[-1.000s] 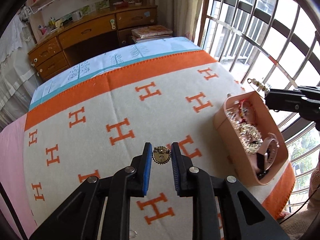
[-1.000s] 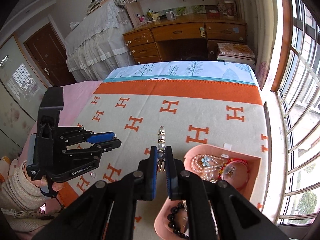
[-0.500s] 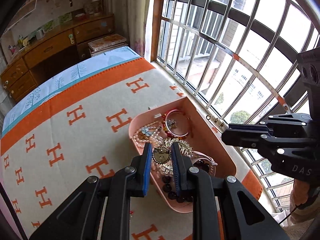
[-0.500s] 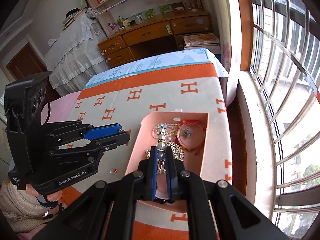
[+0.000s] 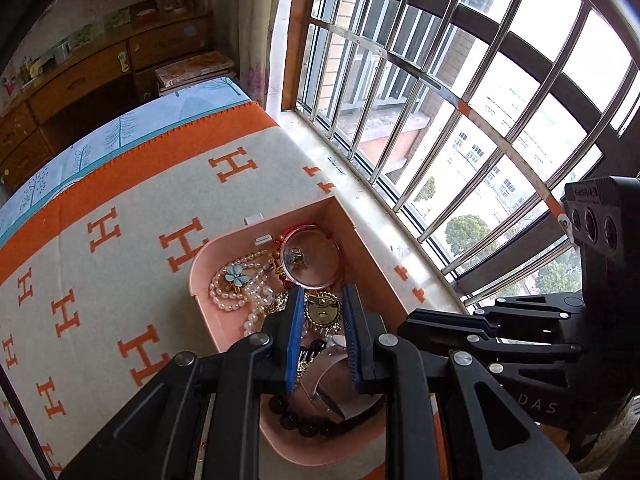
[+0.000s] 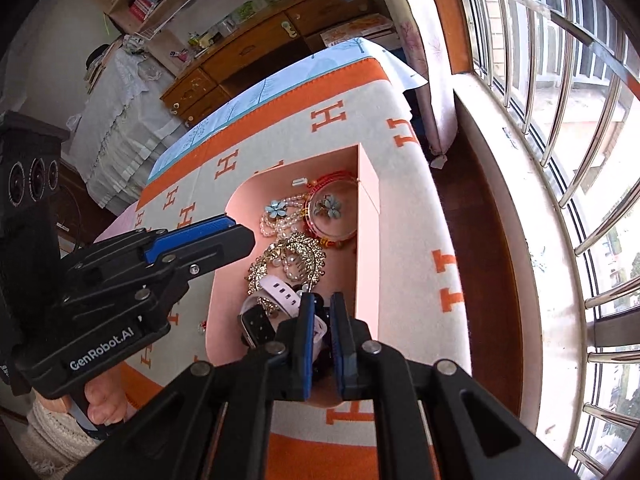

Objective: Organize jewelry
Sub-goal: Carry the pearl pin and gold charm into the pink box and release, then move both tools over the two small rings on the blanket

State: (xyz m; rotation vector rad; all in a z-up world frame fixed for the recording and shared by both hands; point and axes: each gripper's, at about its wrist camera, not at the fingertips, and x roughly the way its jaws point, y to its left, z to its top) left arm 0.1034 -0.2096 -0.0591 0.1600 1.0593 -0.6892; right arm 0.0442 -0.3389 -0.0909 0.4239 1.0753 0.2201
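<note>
Round gold brooch [image 5: 322,312] over pink jewelry tray [image 5: 372,268].
Left gripper [image 5: 322,307] clamps it, angled down; right gripper [image 6: 321,312] nearly closed, nothing visible between pads.

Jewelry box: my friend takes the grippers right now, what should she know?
Left gripper: shut on gold brooch, over the pink box.
Right gripper: shut above the box, nothing seen in it.
Done: pearls and watch lie in the box.
Left: release the brooch; probably fetch the small red piece on the blanket.
</note>
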